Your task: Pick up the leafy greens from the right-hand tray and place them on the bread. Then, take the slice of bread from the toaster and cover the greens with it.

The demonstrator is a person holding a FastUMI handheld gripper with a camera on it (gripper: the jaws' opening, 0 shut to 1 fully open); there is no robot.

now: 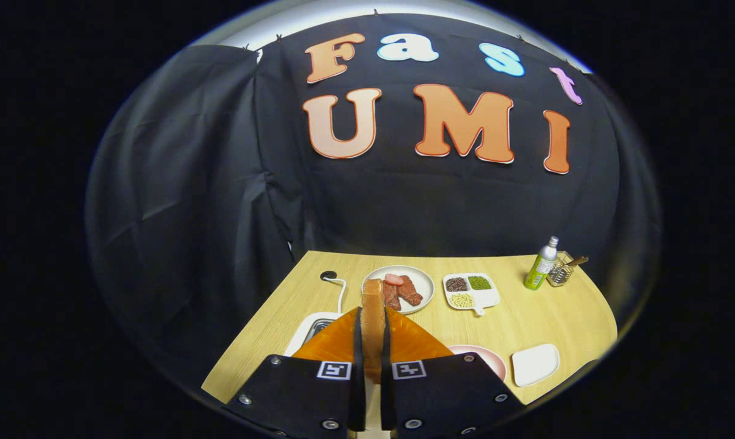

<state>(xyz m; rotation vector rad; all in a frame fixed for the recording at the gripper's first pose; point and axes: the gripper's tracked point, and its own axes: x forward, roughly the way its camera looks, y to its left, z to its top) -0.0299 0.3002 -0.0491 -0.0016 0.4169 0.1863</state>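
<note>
gripper view: my gripper (pixel 372 341) has its fingers nearly together, both pressing the bread (pixel 373 317), held edge-on and upright between them, lifted above the table (pixel 526 323). toaster (pixel 311 329) sits just below left. beyond the bread i see a plate (pixel 425 283) of meat; a pink plate (pixel 492 360) lies at right.

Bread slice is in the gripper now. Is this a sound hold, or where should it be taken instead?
Sound, I'd judge. The gripper is shut on the bread slice, one finger on each broad flat face, the slice standing on edge with its crust end pointing ahead of the fingertips. Flat faces suit the hold best; coming in along the thin edge, as here, looks right.
</note>
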